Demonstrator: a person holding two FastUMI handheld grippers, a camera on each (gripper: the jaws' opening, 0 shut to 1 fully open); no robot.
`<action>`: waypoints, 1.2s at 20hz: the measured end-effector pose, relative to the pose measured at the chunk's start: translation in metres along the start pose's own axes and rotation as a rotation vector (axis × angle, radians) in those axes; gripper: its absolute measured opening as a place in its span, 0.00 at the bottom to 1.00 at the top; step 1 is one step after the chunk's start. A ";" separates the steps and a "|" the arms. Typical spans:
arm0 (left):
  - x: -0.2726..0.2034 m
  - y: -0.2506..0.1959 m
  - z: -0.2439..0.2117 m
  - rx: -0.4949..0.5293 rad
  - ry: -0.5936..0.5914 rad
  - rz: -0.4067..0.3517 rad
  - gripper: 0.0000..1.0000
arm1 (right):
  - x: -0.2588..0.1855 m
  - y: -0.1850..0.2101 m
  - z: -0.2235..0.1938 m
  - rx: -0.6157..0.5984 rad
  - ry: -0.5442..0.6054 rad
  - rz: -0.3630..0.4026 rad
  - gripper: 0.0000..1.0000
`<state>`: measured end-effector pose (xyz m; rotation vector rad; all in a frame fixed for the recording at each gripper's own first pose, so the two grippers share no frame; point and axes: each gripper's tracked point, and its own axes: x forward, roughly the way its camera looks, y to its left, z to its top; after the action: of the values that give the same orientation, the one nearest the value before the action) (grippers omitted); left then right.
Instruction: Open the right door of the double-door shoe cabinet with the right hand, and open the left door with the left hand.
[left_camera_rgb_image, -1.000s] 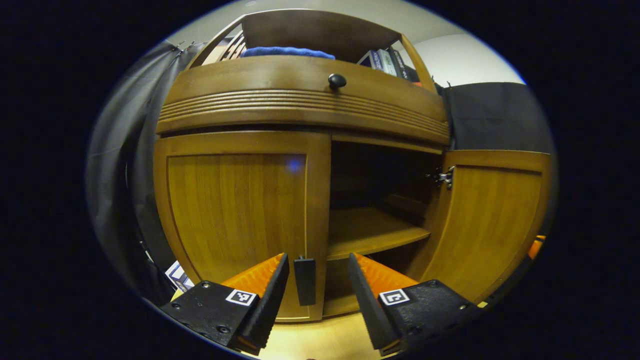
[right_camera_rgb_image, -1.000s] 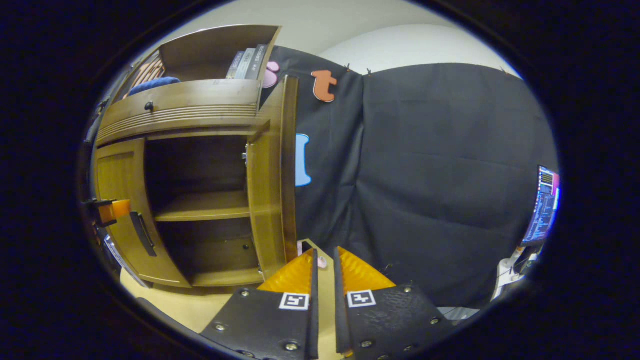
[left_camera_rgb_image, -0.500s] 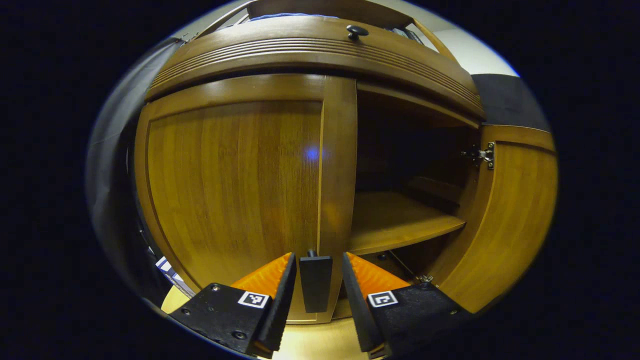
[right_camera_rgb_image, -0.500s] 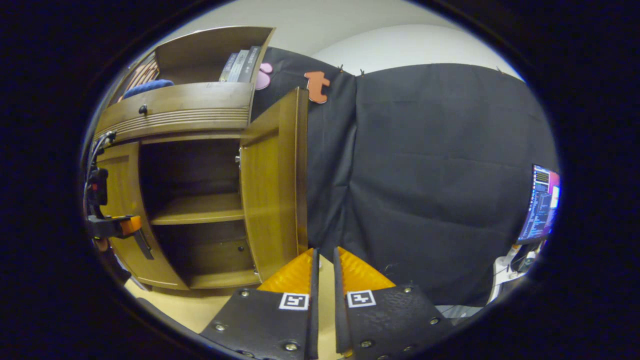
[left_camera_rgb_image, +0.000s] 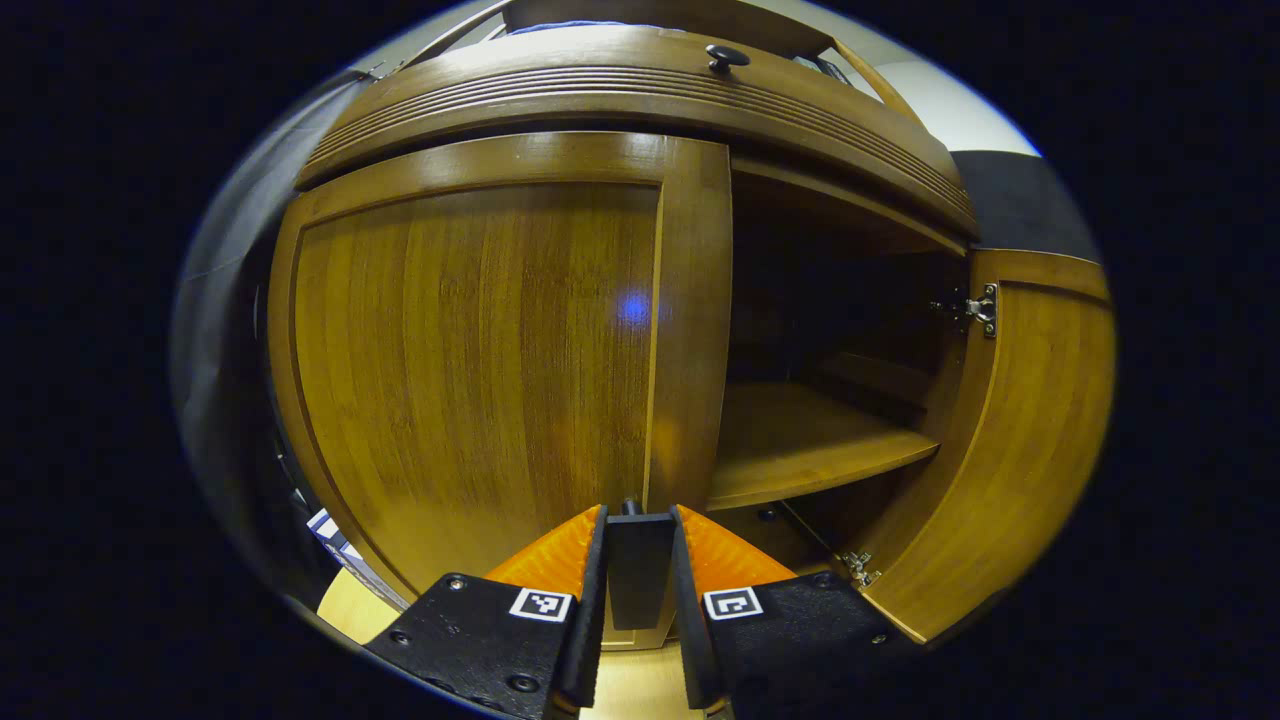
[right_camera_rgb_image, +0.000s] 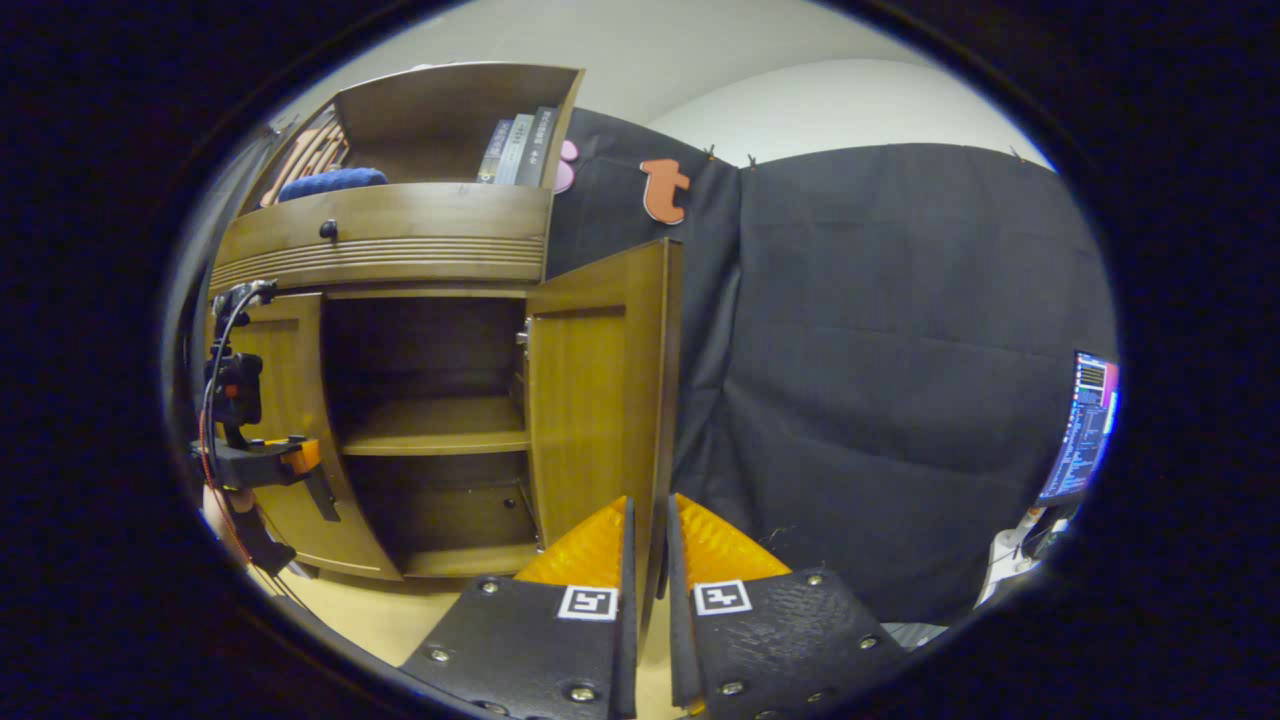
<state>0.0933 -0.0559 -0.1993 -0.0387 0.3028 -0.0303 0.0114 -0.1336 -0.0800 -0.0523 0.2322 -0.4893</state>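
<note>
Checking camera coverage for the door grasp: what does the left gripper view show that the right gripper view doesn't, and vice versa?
Left gripper view's extra: a head-on look at the left gripper closed on the left door's handle, both fingers against it.

Right gripper view's extra: the right gripper, a monitor, and the cable running up from the left gripper, seen side-on.

Shared: shut left door, open right door, inner shelf, drawer knob.
</note>
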 end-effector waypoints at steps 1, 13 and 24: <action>-0.004 0.000 0.000 0.004 -0.003 -0.001 0.34 | 0.001 0.006 0.000 -0.002 0.001 0.014 0.14; -0.073 0.010 -0.011 -0.040 -0.004 0.015 0.34 | 0.008 0.051 -0.014 -0.003 0.029 0.186 0.14; -0.122 0.029 -0.018 -0.091 0.008 0.041 0.31 | 0.017 0.104 -0.028 0.000 0.067 0.351 0.14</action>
<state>-0.0281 -0.0232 -0.1811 -0.1229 0.3125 0.0244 0.0667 -0.0497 -0.1220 0.0054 0.2998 -0.1419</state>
